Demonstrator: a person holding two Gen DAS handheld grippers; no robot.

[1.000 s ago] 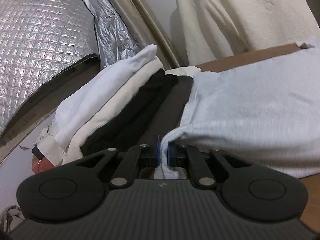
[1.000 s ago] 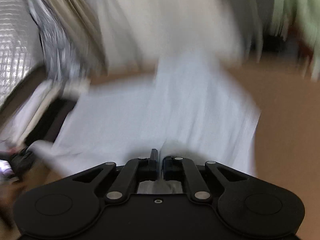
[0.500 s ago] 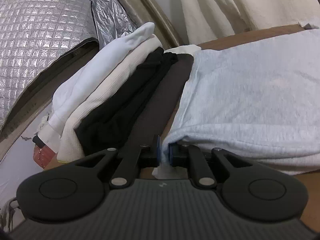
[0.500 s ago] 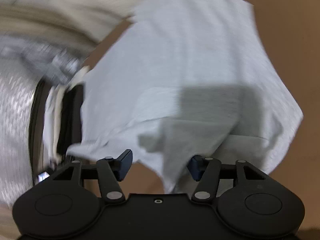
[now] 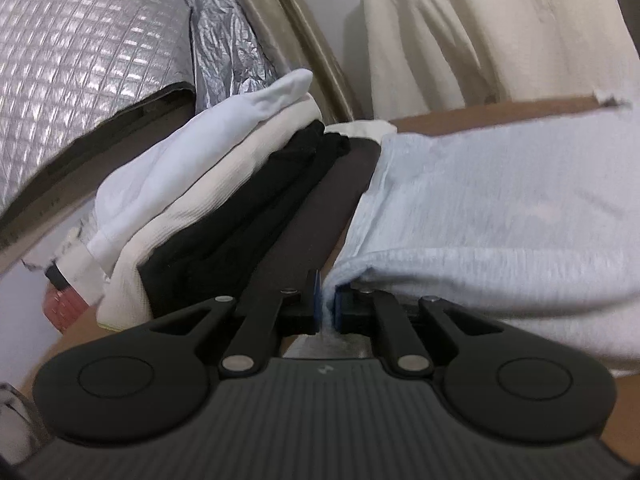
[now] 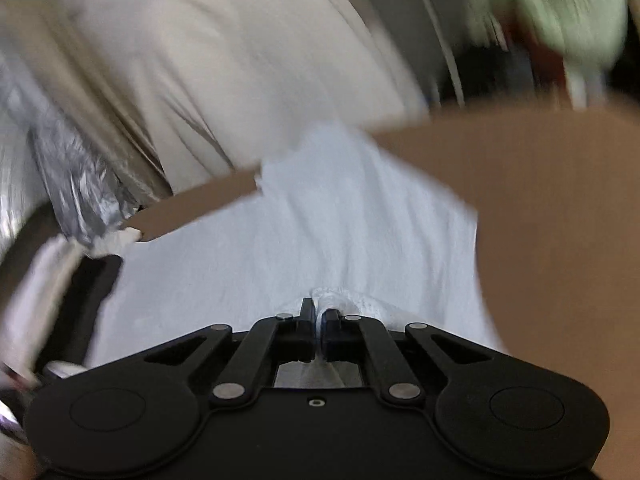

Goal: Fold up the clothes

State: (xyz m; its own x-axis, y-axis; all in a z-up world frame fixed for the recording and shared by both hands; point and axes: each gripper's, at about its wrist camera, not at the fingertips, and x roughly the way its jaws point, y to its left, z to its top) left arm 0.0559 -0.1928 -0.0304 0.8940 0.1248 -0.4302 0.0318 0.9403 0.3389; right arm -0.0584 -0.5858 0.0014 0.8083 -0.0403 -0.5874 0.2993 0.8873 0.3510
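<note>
Left gripper (image 5: 328, 304): clamped tight on the near left corner of the pale shirt (image 5: 500, 208)
Right gripper (image 6: 318, 326): pinched on a bunched bit of the shirt's (image 6: 320, 240) near edge
Shirt: spread on the brown table (image 6: 560, 200), near edge lifted and rolled over
Stack (image 5: 224, 184): folded white, cream and black clothes, just left of the shirt
Right view: blurred

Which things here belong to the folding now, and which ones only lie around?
In use: light grey garment, left gripper, right gripper, both shut on it.
Lying about: stack of folded clothes, silver quilted cover, hanging cream cloth.
</note>
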